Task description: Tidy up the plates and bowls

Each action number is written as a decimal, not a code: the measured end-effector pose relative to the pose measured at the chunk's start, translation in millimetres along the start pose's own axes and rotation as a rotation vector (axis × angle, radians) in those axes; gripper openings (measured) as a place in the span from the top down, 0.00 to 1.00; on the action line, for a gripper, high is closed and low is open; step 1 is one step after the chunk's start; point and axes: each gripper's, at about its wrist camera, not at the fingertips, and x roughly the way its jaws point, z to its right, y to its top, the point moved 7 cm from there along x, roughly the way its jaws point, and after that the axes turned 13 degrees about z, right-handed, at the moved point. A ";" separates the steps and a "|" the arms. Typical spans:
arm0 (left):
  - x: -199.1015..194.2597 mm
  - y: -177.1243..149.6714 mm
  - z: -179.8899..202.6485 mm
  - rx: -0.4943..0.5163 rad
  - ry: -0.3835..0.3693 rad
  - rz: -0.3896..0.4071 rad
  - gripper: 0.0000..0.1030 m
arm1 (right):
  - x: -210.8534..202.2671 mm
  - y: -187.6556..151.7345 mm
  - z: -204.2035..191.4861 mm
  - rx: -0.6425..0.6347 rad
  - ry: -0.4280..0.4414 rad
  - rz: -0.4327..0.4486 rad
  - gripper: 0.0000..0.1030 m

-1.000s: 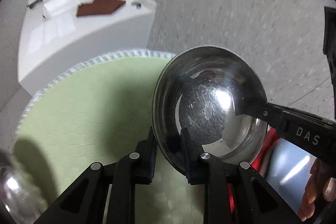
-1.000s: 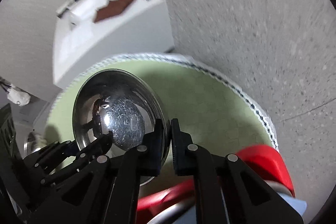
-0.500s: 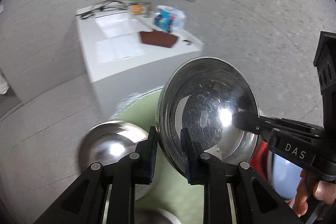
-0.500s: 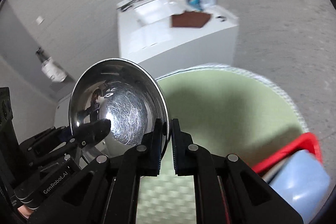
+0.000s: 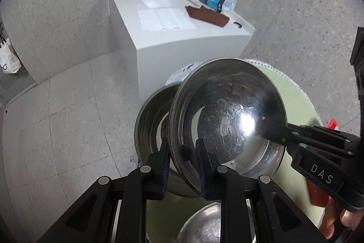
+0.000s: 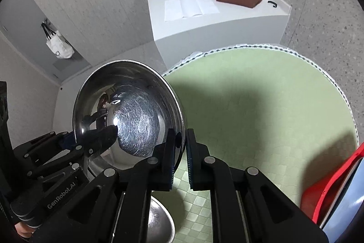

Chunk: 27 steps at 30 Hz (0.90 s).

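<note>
Left wrist view looks over a round table (image 5: pixel 293 106) under a green checked cloth with a white patterned hem, its far edge just short of a white sink counter (image 5: pixel 182 42). From the right wrist, most of that cloth (image 6: pixel 261 106) lies bare to the far and right edges, while the steel crowds the near left.

Three steel bowls show in the left view. The held bowl (image 5: pixel 227 115), tilted up on edge with its hollow facing the camera, holds nothing but reflections. Behind it to the left sits a second bowl (image 5: pixel 151 129), hollow toward the camera, right at the table's left edge; what it holds cannot be made out. A third bowl (image 5: pixel 202 224) lies near, at the bottom of the view, with nothing visible in it.

The left gripper (image 5: pixel 182 163) pinches the held bowl's near rim, fingers nearly together on the thin steel. The right gripper (image 6: pixel 180 147) nips the opposite rim of the same bowl (image 6: pixel 129 111), its fingers narrowly parted around the metal.

At the near right, a red bin (image 6: pixel 329 188) has something pale blue (image 6: pixel 348 208) in it, cut off by the picture edge.
</note>
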 end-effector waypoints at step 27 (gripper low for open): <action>29.4 -8.9 -4.9 -0.013 0.013 0.035 0.57 | 23.6 -23.4 -5.3 -0.040 -0.090 0.045 0.87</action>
